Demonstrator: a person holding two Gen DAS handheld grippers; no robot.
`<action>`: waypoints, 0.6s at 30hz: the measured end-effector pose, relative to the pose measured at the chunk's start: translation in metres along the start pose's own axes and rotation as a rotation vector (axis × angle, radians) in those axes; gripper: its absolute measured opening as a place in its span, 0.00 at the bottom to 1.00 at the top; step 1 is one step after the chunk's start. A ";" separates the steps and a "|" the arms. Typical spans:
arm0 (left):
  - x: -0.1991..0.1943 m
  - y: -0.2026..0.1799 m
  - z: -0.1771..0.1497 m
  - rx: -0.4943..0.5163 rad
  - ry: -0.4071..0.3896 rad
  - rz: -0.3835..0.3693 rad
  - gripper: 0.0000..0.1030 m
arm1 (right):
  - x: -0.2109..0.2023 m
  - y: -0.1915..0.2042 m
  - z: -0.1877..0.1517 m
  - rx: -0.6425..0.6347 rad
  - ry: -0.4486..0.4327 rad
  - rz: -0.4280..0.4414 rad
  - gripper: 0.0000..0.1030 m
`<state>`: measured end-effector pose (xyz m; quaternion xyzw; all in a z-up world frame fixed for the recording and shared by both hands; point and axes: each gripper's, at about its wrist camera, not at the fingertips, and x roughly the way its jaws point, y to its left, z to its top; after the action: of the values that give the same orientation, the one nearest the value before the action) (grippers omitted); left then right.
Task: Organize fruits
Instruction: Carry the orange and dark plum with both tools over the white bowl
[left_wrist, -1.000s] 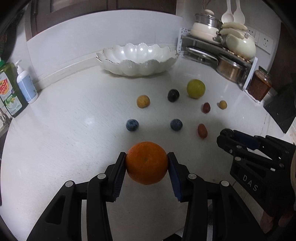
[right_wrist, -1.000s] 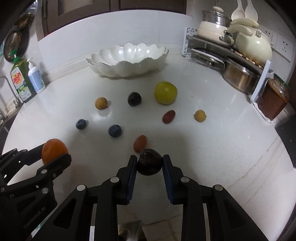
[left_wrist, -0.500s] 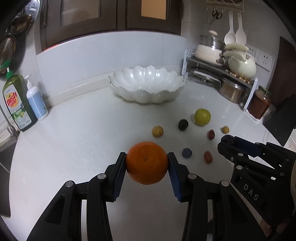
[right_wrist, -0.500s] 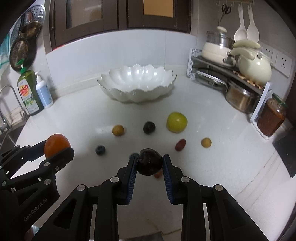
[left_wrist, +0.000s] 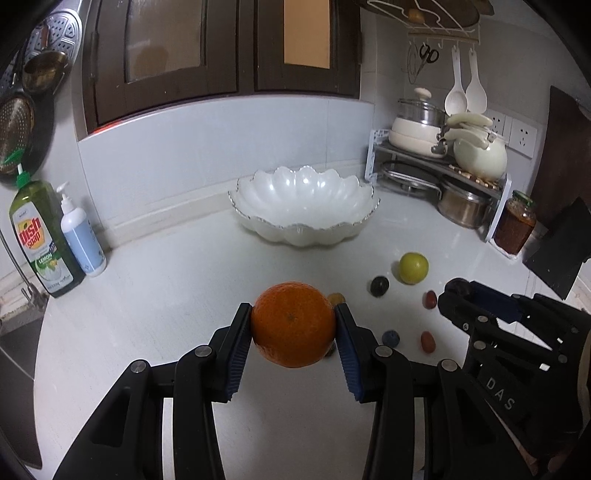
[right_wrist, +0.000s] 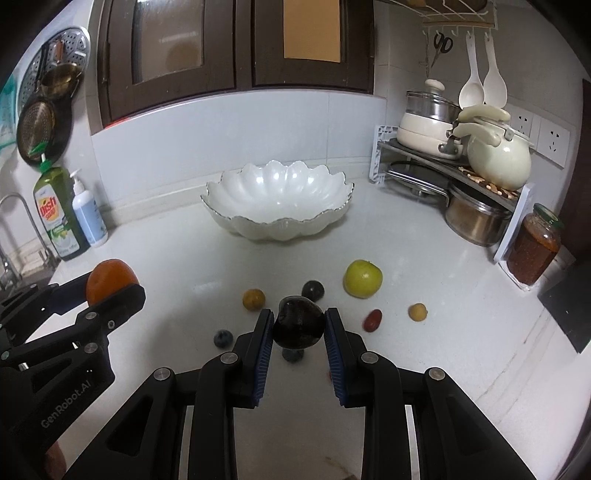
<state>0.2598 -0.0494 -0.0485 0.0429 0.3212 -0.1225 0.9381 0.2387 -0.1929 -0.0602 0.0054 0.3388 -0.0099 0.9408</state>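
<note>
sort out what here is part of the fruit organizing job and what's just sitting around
Part of the job:
- round orange in left gripper
- dark plum in right gripper
- white scalloped bowl
- yellow-green round fruit
- small blueberry

Just sitting around:
- green dish soap bottle
- cream kettle
- red sauce jar

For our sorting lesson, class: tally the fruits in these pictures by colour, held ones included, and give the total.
orange fruit: 1
green fruit: 1
dark fruit: 2
yellow fruit: 2
red fruit: 2
blue fruit: 2
Total: 10
</note>
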 end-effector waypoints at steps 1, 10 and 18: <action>0.000 0.000 0.003 0.003 -0.006 0.001 0.43 | 0.000 0.000 0.002 0.003 -0.004 0.002 0.28; 0.008 -0.008 0.036 -0.011 -0.070 0.036 0.43 | 0.008 -0.010 0.034 -0.017 -0.065 0.024 0.28; 0.021 -0.021 0.057 -0.042 -0.097 0.069 0.43 | 0.017 -0.029 0.060 -0.044 -0.117 0.052 0.28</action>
<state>0.3046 -0.0833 -0.0164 0.0284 0.2763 -0.0854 0.9568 0.2894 -0.2231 -0.0248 -0.0070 0.2830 0.0215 0.9589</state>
